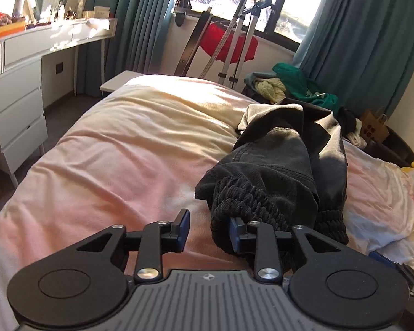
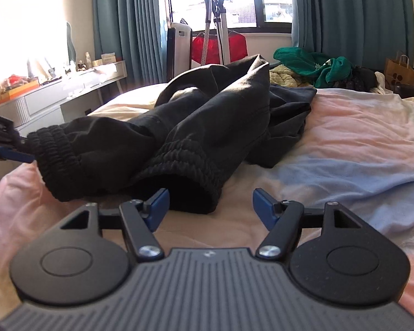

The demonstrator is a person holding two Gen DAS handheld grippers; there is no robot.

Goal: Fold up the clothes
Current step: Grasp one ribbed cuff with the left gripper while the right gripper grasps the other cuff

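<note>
A black garment (image 1: 278,162) with ribbed cuffs lies crumpled on the pink and cream duvet (image 1: 110,165). In the left wrist view one ribbed cuff (image 1: 234,201) rests over the right finger of my left gripper (image 1: 209,230). The left pad stands apart from the cloth, so the jaws are open. In the right wrist view the same garment (image 2: 207,110) lies ahead. Its other cuff (image 2: 190,190) sits just in front of my right gripper (image 2: 211,205), whose open jaws do not press it. The left gripper's blue pad (image 2: 13,154) shows at the left edge, against the first cuff (image 2: 55,149).
A heap of green and yellow clothes (image 1: 303,85) lies at the bed's far right, with a paper bag (image 1: 372,127) beside it. A white dresser and desk (image 1: 13,110) stand on the left. A steamer stand (image 1: 240,41) with a red garment is by the window.
</note>
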